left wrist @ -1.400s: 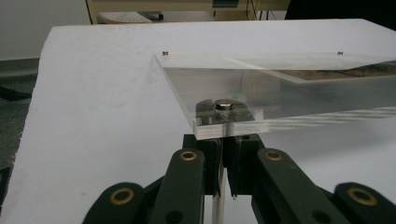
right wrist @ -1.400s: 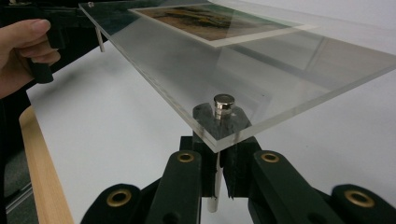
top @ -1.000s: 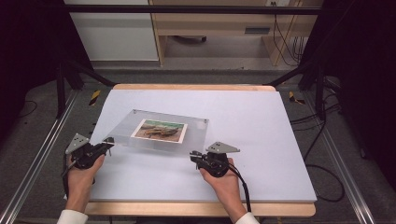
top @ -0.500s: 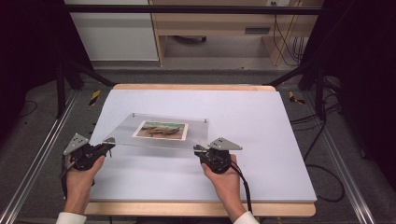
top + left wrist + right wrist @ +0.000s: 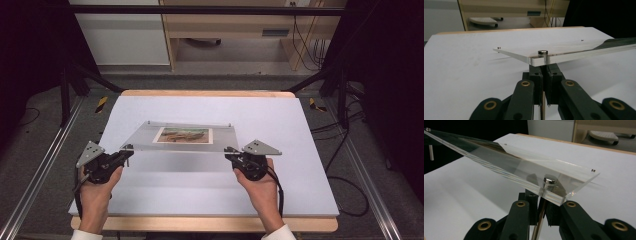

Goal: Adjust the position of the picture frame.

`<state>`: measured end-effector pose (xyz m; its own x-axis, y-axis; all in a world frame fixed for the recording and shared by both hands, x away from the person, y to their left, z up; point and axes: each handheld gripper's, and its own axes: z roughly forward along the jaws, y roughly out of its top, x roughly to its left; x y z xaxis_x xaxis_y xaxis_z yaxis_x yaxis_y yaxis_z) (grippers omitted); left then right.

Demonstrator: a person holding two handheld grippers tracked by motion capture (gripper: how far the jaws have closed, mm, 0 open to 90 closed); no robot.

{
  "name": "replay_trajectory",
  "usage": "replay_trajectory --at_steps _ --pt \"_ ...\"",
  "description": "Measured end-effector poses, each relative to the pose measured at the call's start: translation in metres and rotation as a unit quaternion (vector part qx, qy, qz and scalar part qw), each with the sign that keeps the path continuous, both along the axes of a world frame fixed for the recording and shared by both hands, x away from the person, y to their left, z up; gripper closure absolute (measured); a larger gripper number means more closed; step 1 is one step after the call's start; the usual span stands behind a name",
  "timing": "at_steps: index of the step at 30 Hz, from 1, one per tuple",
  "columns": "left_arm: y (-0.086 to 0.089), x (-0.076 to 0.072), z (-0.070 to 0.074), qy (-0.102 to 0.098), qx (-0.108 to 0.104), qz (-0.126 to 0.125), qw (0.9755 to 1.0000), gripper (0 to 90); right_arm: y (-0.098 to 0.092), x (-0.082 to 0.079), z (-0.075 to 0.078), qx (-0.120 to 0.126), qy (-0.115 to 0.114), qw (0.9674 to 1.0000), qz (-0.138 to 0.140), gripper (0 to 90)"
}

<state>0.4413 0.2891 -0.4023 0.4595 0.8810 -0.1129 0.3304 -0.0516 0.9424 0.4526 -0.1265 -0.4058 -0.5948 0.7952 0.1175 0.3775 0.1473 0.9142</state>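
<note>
The clear acrylic frame (image 5: 182, 136) hangs tilted above the bench (image 5: 280, 125), its long axis spanning both grippers, left fingers (image 5: 536, 76) and right fingers (image 5: 530, 202) each clenched on a near-corner metal post.

A clear acrylic plate (image 5: 185, 136) with a rectangular brown landscape picture (image 5: 182, 134) inside it is held above the white tabletop (image 5: 260, 115), its near edge raised. The near left corner is clamped by the left tool (image 5: 128, 149) and the near right corner by the right tool (image 5: 229, 150), each tool being gripped in a hand. Small metal pins are seen at the plate's corners. The plate's faint shadow is cast on the tabletop nearer than the plate.
</note>
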Motion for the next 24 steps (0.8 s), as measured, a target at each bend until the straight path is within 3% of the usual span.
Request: replay_trajectory --at_steps 4,14,24 --pt "-0.027 0.003 0.007 -0.011 0.002 -0.008 0.9999 84.2 -0.028 0.003 0.004 -0.001 -0.003 1.0 -0.009 81.7" --pt "-0.064 0.012 0.001 -0.02 0.0 -0.023 0.9995 84.1 -0.067 0.006 -0.001 0.003 0.002 0.9993 -0.038 82.0" --pt "-0.072 0.011 -0.006 -0.032 0.002 -0.021 0.9993 83.7 -0.074 0.01 -0.005 0.0 0.002 0.9988 -0.049 82.2"
